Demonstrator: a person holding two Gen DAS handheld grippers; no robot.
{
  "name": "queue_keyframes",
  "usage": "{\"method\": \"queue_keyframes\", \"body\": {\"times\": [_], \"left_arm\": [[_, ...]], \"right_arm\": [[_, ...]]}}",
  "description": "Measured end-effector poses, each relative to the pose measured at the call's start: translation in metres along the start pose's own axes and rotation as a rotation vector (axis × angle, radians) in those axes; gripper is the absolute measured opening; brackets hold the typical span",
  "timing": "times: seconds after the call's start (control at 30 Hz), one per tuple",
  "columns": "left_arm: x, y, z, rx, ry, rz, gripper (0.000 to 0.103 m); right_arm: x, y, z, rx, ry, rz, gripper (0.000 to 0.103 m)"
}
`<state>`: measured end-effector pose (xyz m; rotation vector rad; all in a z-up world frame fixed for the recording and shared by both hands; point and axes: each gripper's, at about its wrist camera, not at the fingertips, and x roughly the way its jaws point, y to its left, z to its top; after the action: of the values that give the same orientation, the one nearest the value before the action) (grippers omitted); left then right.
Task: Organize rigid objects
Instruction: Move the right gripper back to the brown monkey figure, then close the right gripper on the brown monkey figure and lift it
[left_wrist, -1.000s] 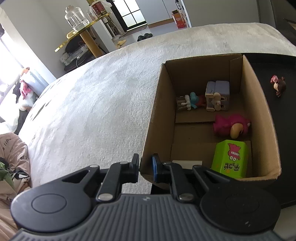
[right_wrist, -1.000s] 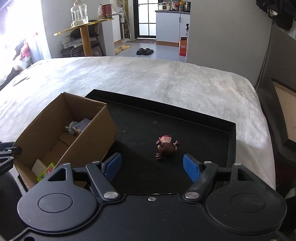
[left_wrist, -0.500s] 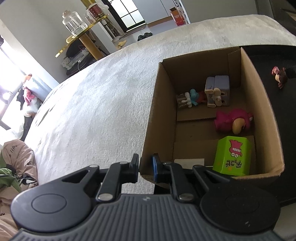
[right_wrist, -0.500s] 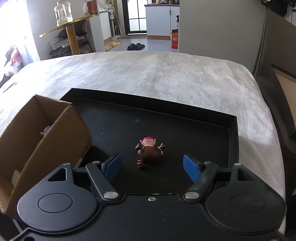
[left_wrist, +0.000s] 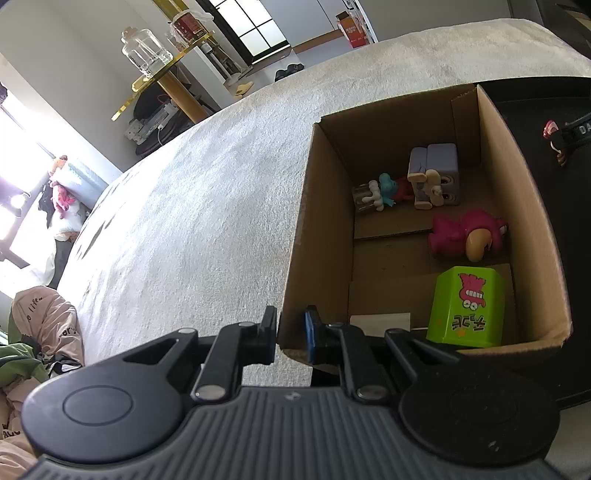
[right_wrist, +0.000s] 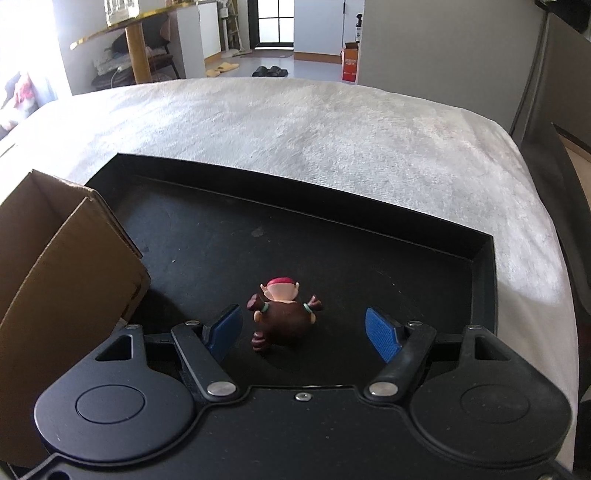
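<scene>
Reaching for the last loose toy is the step we are in now: the small brown figure lies on its back on the black tray, which sits on the bed, just beside the cardboard box. Our right tongs stand released, with the blue pads on both sides of the figure and not touching it; the figure is nearer to the left pad than to the right one. Our left tongs are clenched on the near corner of the cardboard box and keep it steady. Inside we see a green box, a pink toy and other small toys. Next, we think, the right tongs must go slightly lower, center on the figure and close on its body.
</scene>
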<state>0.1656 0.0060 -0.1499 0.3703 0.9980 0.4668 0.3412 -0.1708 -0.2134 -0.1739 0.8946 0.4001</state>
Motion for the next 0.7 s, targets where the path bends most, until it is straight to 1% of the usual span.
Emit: {"method": "queue_keyframes", "body": {"times": [0.1,0.17,0.2,0.23,0.27,0.7], "left_arm": [[0.0,0.0,0.0,-0.001,0.0,-0.001,0.014],[0.0,0.0,0.0,-0.003,0.0,-0.003,0.014],[0.0,0.0,0.0,-0.004,0.0,-0.003,0.014],[0.0,0.001,0.0,-0.006,-0.001,-0.005,0.014],[0.001,0.001,0.0,-0.008,-0.001,-0.006,0.014],[0.001,0.008,-0.001,-0.045,-0.007,-0.035,0.014]], "right_arm": [[0.007,0.003,0.002,-0.017,0.008,-0.004,0.073],[0.014,0.003,0.002,-0.029,0.019,-0.001,0.071],[0.017,0.003,0.002,-0.032,0.034,0.003,0.062],[0.019,0.003,0.001,-0.034,0.042,0.011,0.044],[0.018,0.003,0.001,-0.033,0.045,0.02,0.037],[-0.021,0.008,-0.011,-0.045,0.037,0.004,0.036]]}}
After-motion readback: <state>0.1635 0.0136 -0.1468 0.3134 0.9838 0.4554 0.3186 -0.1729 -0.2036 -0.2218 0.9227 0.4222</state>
